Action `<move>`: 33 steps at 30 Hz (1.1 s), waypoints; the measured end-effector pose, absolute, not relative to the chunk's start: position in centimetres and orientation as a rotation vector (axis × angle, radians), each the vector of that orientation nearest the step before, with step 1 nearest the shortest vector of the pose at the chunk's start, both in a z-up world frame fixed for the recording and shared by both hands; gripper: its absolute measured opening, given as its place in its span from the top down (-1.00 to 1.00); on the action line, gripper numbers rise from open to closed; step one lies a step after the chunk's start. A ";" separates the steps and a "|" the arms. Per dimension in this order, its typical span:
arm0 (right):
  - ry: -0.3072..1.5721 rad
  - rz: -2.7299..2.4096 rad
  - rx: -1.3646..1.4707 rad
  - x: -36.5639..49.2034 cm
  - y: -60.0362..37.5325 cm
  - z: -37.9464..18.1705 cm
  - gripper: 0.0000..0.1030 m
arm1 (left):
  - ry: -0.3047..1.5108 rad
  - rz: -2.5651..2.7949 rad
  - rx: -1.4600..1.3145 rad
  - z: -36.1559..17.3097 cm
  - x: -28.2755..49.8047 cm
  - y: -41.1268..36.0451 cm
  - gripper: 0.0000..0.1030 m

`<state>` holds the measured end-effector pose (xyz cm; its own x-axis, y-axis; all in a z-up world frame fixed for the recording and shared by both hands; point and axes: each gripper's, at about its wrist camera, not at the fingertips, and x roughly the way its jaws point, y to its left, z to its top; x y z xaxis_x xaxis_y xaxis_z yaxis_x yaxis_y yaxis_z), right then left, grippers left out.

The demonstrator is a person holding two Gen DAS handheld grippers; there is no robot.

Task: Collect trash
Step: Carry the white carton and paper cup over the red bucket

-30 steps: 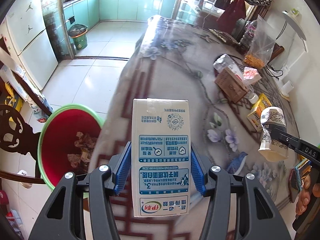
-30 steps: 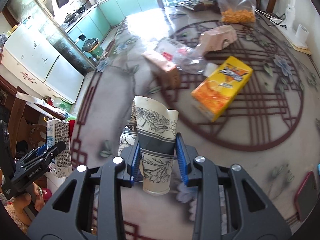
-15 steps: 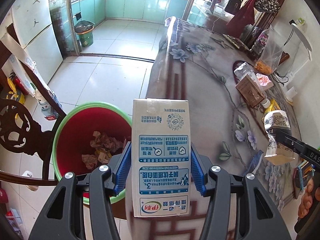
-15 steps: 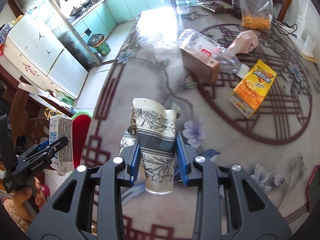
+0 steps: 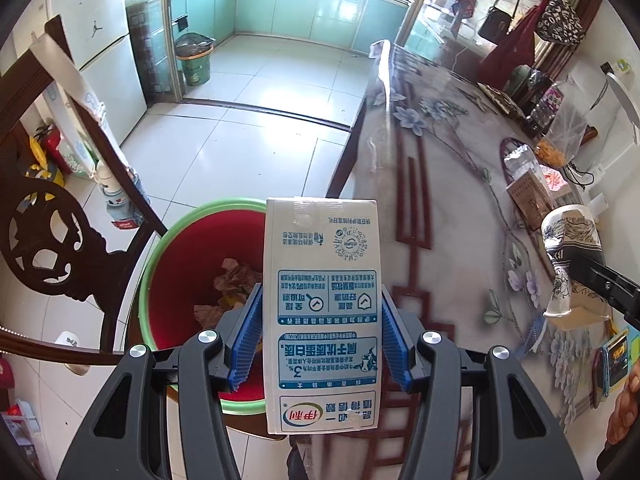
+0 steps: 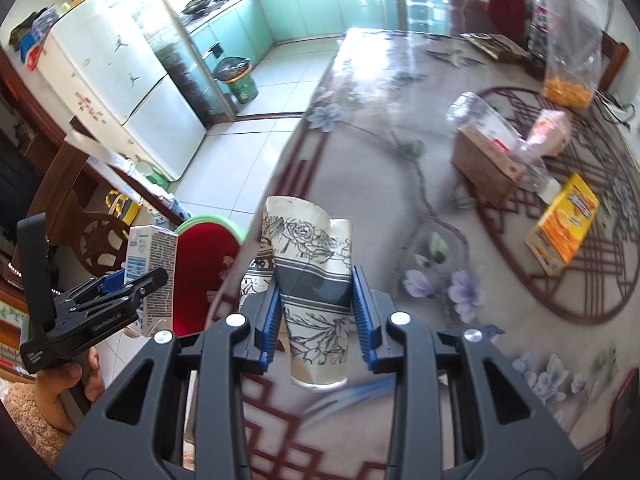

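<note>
The left gripper (image 5: 320, 338) is closed on a milk carton (image 5: 322, 312): its blue fingers (image 5: 248, 340) press on the two narrow sides at about mid-height, and the carton stands upright between them with its print upside down to the camera. The gripper points steeply down. Just beyond and below the carton is a red bin (image 5: 192, 280) with a green rim on the tiled floor, crumpled paper (image 5: 236, 284) lying in it; the carton hangs over the bin's near right edge, next to the counter (image 5: 452, 184) edge. A dark carved chair (image 5: 44, 248) stands left of the bin.

The right gripper (image 6: 316, 320) is clamped on a crushed paper cup (image 6: 310, 280) with a floral pattern; its fingers (image 6: 362, 316) squeeze the cup's lower half from both sides, mouth end away from the camera and dented. This gripper also tilts steeply down, over the counter near its left edge. In the right wrist view the left gripper with the carton shows at lower left, held by a hand (image 6: 76, 384) with a fuzzy sleeve, and the bin sits between the two grippers.

Farther along the counter lie a brown box (image 6: 484, 164) with a clear plastic bottle (image 6: 500, 136) resting against it, a yellow juice box (image 6: 564, 224) well to the right, and a clear bag (image 6: 572, 60) of orange snacks at the far side. Beyond, a green bin (image 5: 194, 62) stands on the kitchen floor beside a white fridge (image 6: 124, 100).
</note>
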<state>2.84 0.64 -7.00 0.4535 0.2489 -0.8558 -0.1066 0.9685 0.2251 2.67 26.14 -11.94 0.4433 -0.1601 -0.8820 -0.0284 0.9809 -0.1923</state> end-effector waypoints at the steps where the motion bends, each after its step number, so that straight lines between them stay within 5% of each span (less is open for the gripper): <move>1: 1.080 0.230 0.140 3.0 1.1 -7.0 0.38 | 1.111 -0.077 -0.194 -12.0 2.6 26.4 0.01; 33: 1.165 0.549 0.056 6.1 13.2 -8.9 0.37 | 1.178 0.034 -0.269 -14.7 2.3 32.5 0.01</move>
